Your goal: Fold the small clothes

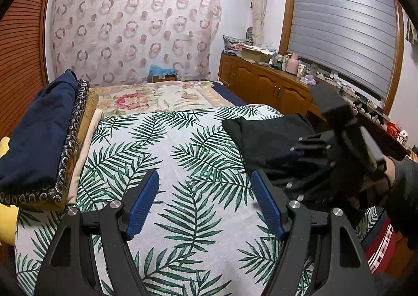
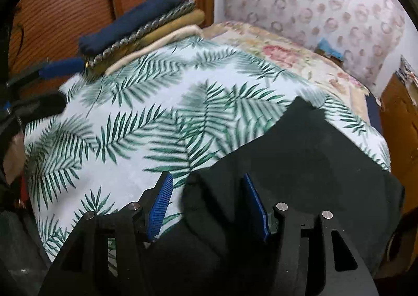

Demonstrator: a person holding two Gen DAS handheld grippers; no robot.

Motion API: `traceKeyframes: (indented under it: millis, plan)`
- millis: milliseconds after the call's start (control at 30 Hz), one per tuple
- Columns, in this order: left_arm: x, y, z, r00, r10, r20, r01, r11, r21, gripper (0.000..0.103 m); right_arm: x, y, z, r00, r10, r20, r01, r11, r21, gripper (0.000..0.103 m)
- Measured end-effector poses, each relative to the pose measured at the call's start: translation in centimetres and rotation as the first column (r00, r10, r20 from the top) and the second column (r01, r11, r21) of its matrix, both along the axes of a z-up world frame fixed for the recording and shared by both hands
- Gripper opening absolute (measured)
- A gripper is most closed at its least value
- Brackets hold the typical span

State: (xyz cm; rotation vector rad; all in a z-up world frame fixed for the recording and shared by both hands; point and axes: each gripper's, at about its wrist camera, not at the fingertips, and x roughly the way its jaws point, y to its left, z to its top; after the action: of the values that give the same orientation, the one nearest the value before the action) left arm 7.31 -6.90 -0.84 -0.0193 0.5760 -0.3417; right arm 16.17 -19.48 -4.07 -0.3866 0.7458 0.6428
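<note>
A black garment (image 2: 300, 152) lies on the right side of the leaf-print bed sheet (image 2: 125, 139), with a fold bunched at its near edge. My right gripper (image 2: 209, 207) is open right over that edge; black cloth sits between the blue pads (image 2: 160, 207), which do not press on it. In the left wrist view the black garment (image 1: 261, 136) lies under the right gripper (image 1: 292, 162), held by a gloved hand (image 1: 399, 181). My left gripper (image 1: 205, 203) is open above the bare sheet (image 1: 162, 155), with nothing between its fingers.
A stack of folded clothes (image 1: 39, 134), navy on top, sits at the sheet's left edge and appears again as the stack (image 2: 135, 21). A floral blanket (image 1: 156, 94) covers the far bed. A cluttered wooden cabinet (image 1: 274, 84) runs along the right wall.
</note>
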Motion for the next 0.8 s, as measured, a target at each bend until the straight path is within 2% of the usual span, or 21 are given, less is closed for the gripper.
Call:
traceKeyframes:
  millis: [67,133,167,200,333,467,567,633,800]
  plan:
    - [-0.1,0.1,0.0,1.0,0.001,0.001,-0.001,1.0,-0.002,0.074,0.7,0.9,-0.8,1.0,-0.003,0.002,0.003,0.999,-0.039,0.057]
    - [0.0,0.0,0.0,1.0,0.0,0.001,0.0,1.0,-0.001,0.074,1.0,0.8,-1.1,1.0,-0.006,0.028,0.007,0.999,-0.051,0.036]
    - [-0.1,0.1,0.0,1.0,-0.001,0.001,0.001,1.0,-0.002,0.074,1.0,0.5,-1.1,0.999,-0.01,0.041,0.013,0.998,-0.054,0.015]
    - [0.0,0.0,0.0,1.0,-0.001,0.0,0.001,1.0,0.0,0.074,1.0,0.3,-0.9,0.999,-0.013,0.047,0.015,0.999,-0.048,0.011]
    - [-0.2,-0.1,0.0,1.0,-0.007,0.0,0.007,1.0,0.002,0.074,0.1,-2.1,1.6,0.994,-0.037,0.105,0.032,0.998,0.05,0.01]
    - [-0.2,-0.4,-0.1,1.0,-0.014,-0.005,0.014,1.0,0.002,0.074,0.4,-5.7,4.8,0.971,-0.148,0.187,0.127,0.984,0.122,0.009]
    - [-0.3,-0.7,-0.2,1.0,-0.021,-0.01,0.021,1.0,0.004,0.074,2.3,-9.2,6.2,0.934,-0.266,0.237,0.24,0.962,0.133,0.009]
    - [-0.2,-0.9,-0.4,1.0,-0.025,-0.014,0.026,1.0,0.004,0.074,4.4,-12.0,6.3,0.909,-0.348,0.23,0.321,0.935,0.148,0.009]
    - [-0.2,-1.5,-0.6,0.999,-0.035,-0.024,0.036,0.999,0.008,0.074,9.7,-16.7,4.4,0.828,-0.514,0.224,0.505,0.857,0.099,0.01]
